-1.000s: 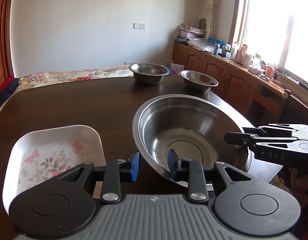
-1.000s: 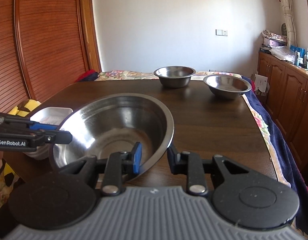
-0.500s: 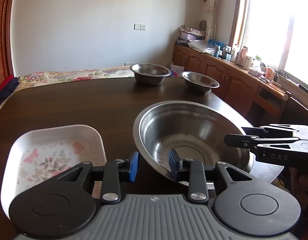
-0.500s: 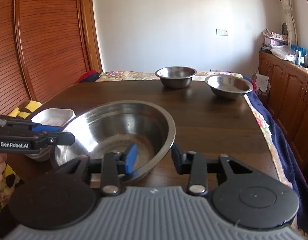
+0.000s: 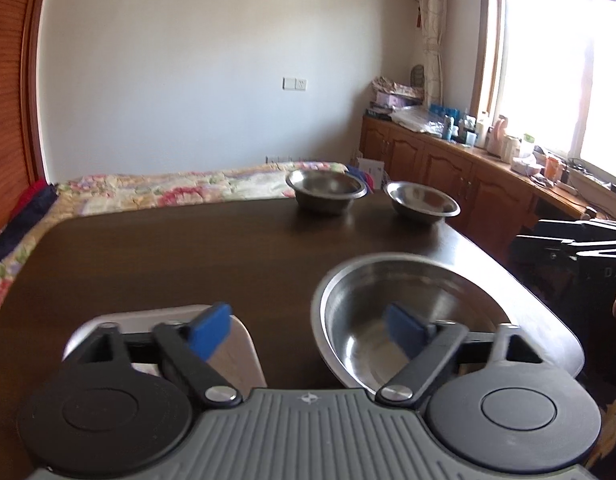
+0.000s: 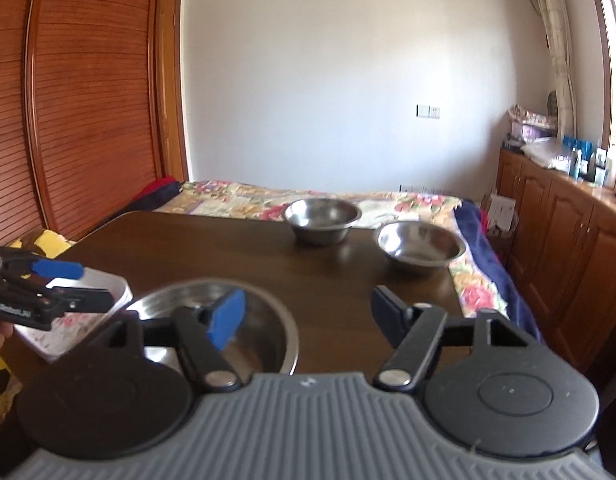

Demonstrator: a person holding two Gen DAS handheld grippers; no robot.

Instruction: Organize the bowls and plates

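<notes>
Big bowl (image 5: 407, 312) on table; both tongs wide, off it.

Left gripper (image 5: 308, 330) spread wide over the near table edge, nothing between its blue pads.

Its left pad (image 5: 209, 330) hangs above the white square plate (image 5: 244, 334); its right pad (image 5: 403, 334) sits over the large steel bowl (image 5: 407, 288), which rests on the dark table (image 5: 188, 256). Far ahead of the jaws stand two smaller steel bowls (image 5: 325, 190), (image 5: 421, 202), side by side and apart. Off to the right of the jaws, the right gripper (image 5: 567, 248) shows at the frame edge, blurred.
</notes>
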